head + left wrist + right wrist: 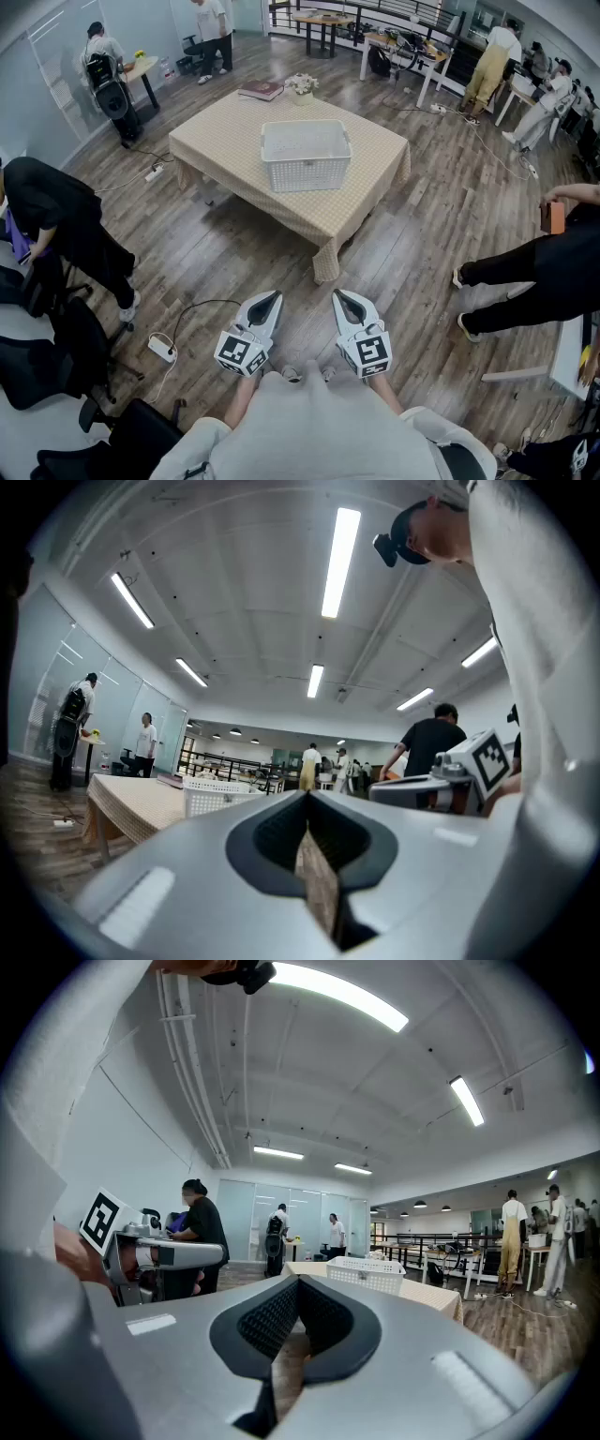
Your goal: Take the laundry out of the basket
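Note:
A white plastic laundry basket (306,155) stands near the middle of a low table with a beige checked cloth (225,141). What lies inside it is pale and I cannot make it out. My left gripper (272,297) and right gripper (341,296) are held side by side close to my chest, over the wood floor, well short of the table. Both have their jaws closed together with nothing between them. The basket (220,794) shows far off in the left gripper view beyond my left gripper (307,801). The right gripper view shows the basket (367,1272) past my right gripper (298,1283).
A book (262,90) and a small flower pot (301,86) sit at the table's far end. A power strip with cable (162,349) lies on the floor at left. A person in black (56,225) bends at left, another's legs (525,272) stretch in from the right.

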A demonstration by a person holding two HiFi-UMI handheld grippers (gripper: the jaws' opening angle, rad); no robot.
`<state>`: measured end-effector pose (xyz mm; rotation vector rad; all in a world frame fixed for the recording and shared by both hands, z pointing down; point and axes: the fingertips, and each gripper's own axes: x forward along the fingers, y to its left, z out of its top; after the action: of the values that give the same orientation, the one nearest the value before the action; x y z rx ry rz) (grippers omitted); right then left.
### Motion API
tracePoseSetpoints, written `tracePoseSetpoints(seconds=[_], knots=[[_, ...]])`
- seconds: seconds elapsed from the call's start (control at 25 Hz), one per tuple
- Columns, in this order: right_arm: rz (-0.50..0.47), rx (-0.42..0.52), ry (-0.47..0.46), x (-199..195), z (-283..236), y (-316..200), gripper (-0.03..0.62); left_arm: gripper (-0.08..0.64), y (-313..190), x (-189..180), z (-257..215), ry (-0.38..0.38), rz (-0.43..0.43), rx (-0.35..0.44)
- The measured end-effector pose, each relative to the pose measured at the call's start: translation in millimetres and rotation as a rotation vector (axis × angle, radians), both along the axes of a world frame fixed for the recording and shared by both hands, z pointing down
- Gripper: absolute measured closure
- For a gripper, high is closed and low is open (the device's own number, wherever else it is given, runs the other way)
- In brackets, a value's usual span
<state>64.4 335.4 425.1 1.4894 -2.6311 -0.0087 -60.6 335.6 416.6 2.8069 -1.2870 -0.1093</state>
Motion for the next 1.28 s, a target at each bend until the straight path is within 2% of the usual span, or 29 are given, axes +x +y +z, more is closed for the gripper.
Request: tracePoseSetpoints(seconds=[0.44,0.8,1.04,1.28], knots=[[-0.02,-0.006,0.0,12,6,8,0.595,0.552,8,13,1,0.0,-0.016,-0.006],[-0.05,-0.014,-0.033,36,10,14,0.594,0.552,15,36,6,-0.016,-0.027,-0.018],[-0.099,-0.051,-0.055,58,24,28,0.594,0.552,27,55,13,-0.021,-0.069,-0.046],[-0.112,-0.037,-0.045,73,27,9,0.594,0.552,17,72,19,-0.031,-0.085,-0.044]])
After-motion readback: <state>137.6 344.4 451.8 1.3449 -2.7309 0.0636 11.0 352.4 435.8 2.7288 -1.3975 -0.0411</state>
